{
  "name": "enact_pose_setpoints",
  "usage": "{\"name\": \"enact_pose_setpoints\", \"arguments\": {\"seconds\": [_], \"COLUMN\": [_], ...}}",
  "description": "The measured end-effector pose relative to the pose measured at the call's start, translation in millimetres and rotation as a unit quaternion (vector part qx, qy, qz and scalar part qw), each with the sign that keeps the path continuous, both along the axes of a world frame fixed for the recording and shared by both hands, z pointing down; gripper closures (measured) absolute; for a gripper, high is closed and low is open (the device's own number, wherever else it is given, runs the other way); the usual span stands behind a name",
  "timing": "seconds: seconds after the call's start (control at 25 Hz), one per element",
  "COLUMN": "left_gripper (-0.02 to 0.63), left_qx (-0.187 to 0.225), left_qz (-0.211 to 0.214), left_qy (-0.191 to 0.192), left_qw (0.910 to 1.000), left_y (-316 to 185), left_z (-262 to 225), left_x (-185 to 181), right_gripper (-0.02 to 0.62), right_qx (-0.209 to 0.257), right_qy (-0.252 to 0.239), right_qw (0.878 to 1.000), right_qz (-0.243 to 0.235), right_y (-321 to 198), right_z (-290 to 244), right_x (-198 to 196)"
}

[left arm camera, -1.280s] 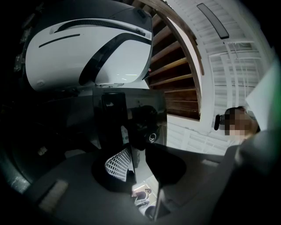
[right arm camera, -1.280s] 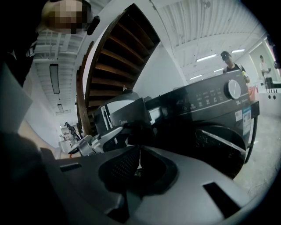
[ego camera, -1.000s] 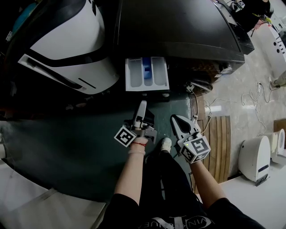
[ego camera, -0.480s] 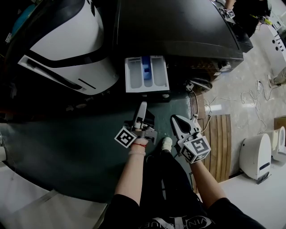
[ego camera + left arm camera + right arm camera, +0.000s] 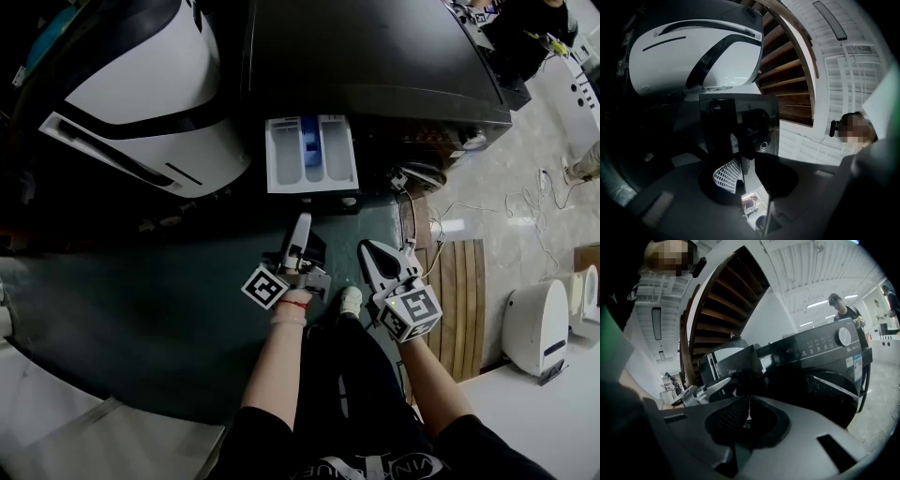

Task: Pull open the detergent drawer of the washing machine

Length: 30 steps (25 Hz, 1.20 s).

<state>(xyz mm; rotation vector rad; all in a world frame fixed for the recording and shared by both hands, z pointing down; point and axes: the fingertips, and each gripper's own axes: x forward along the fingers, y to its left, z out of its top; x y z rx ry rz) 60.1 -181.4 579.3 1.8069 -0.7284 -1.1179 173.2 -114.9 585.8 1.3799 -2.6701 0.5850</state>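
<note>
One step only, judged done: detergent drawer (image 5: 311, 155) out of washing machine (image 5: 375, 56). Left hand-held gripper (image 5: 300, 223) parted, empty, just short of drawer; right hand-held gripper (image 5: 367, 249) closed, empty. Next: back away, no regrasp needed.

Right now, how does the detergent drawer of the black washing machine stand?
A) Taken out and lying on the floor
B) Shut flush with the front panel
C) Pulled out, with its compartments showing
C: seen from above, the detergent drawer juts out from the front of the black washing machine, with its white compartments and blue insert open to view.
</note>
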Motion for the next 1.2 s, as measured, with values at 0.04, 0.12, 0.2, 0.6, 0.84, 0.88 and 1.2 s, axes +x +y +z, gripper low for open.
{"name": "enact_pose_setpoints", "arguments": {"seconds": [0.04, 0.12, 0.2, 0.6, 0.84, 0.88, 1.2], "left_gripper": [0.505, 0.509, 0.523, 0.598, 0.598, 0.598, 0.598], "left_qx": [0.0, 0.0, -0.001, -0.029, -0.029, -0.025, 0.01], "left_qz": [0.001, 0.002, 0.003, 0.036, 0.026, 0.022, 0.015], "left_qy": [0.0, -0.003, -0.012, -0.129, -0.27, -0.286, -0.375], "left_qw": [1.0, 1.0, 0.9999, 0.9906, 0.9622, 0.9577, 0.9267], "left_y": [0.0, 0.3, 1.6, 31.7, 42.5, 43.5, 48.9], "left_z": [0.1, 0.1, 2.0, 27.3, 14.2, 10.2, -32.1], "left_x": [0.0, 0.0, -0.1, 0.9, -12.8, -16.6, -28.4], "right_gripper": [0.583, 0.583, 0.583, 0.583, 0.583, 0.583, 0.583], "right_qx": [0.0, 0.001, 0.003, 0.011, 0.027, 0.03, 0.047], "right_qy": [0.0, -0.001, -0.001, -0.001, -0.001, -0.001, 0.0], "right_qw": [1.0, 1.0, 1.0, 1.0, 1.0, 1.0, 0.999], "right_qz": [0.001, 0.002, 0.002, 0.007, 0.001, -0.001, -0.012], "right_y": [-0.1, -0.2, -0.3, -4.3, -4.7, -4.5, 0.3], "right_z": [-0.7, -2.4, -4.2, -14.7, -36.1, -39.9, -70.8], "right_x": [-0.1, -0.4, -0.3, 4.7, 5.5, 5.5, 8.9]}}
